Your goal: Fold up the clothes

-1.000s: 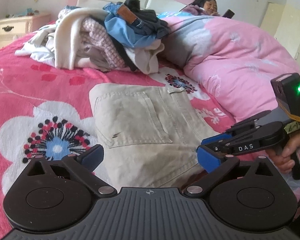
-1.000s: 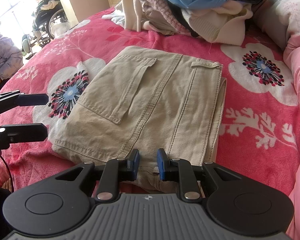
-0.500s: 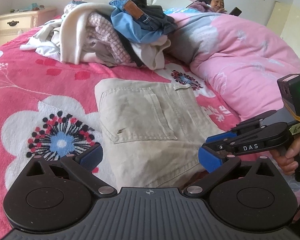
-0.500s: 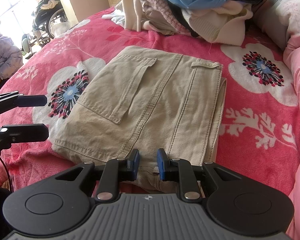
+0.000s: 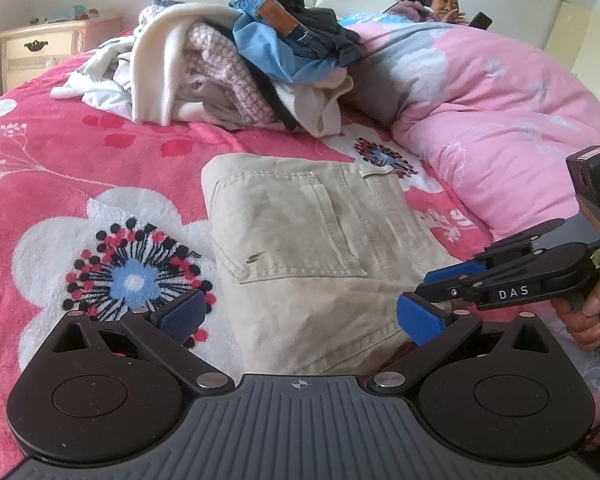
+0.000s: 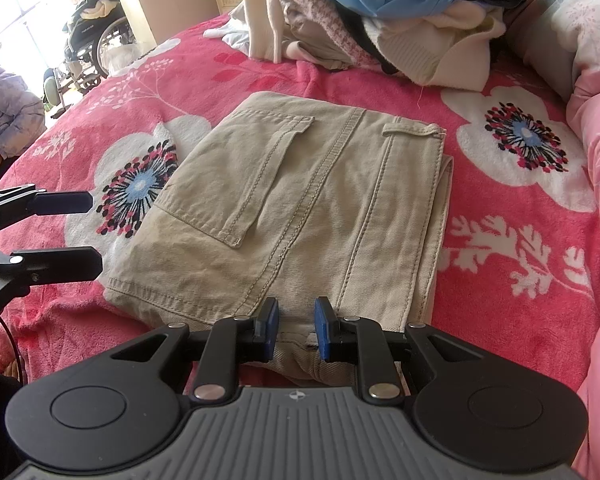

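— Where are the trousers, and which way do they run?

— The folded khaki trousers [image 6: 300,208] lie flat on the pink flowered blanket [image 6: 512,240] of the bed, right in front of me. Their long seams run away from me toward the heap of clothes [image 6: 380,12], so the long axis points from my near edge to that heap. The pocket flap faces up, and the stacked fold edges show along the right side.

— And your jaws?

— My right gripper [image 6: 296,330] sits at the near hem, jaws only narrowly parted. Cloth bunches just under them, but I cannot tell whether the pads pinch it. My left gripper [image 5: 300,316] hangs over the near left part of the trousers, jaws spread wide, nothing between them.

— What can't you make out?

— The nearest hem is hidden behind my own housings in both views. The heap is cut off at the top in the right view.

— Anything around?

— A pink quilt [image 5: 500,100] bulks to the right, with a person [image 5: 440,0] lying beyond it. A cream nightstand [image 5: 40,56] stands far left, and a wheelchair [image 6: 96,44] by the window.
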`<state>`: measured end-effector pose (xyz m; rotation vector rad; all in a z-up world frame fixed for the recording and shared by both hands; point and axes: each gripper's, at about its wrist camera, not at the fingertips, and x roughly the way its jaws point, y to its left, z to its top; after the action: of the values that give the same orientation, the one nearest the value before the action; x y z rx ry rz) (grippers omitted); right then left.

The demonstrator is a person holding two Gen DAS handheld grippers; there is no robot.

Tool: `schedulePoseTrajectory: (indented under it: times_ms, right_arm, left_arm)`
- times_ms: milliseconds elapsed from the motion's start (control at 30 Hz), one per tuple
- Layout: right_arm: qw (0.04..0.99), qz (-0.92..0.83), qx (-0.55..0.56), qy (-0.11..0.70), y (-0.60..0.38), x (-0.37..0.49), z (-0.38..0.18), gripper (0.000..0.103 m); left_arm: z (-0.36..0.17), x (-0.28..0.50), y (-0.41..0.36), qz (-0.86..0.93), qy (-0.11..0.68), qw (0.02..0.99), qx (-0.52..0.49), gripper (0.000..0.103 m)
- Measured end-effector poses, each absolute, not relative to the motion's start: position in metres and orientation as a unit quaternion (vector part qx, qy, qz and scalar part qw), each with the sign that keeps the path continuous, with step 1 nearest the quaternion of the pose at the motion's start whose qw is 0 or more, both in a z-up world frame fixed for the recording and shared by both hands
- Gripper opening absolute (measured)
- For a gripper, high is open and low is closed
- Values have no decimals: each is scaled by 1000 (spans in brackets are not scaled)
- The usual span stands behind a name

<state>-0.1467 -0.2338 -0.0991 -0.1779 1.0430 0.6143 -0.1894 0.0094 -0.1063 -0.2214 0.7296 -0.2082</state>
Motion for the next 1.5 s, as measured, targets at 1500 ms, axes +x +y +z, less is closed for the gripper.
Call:
schedulePoseTrajectory:
  times_ms: [1500]
  right_arm:
    - [819, 288, -86, 489, -234, -146, -99, 21]
  left_arm:
    - [-112, -186, 12, -98, 370, 917, -114, 103]
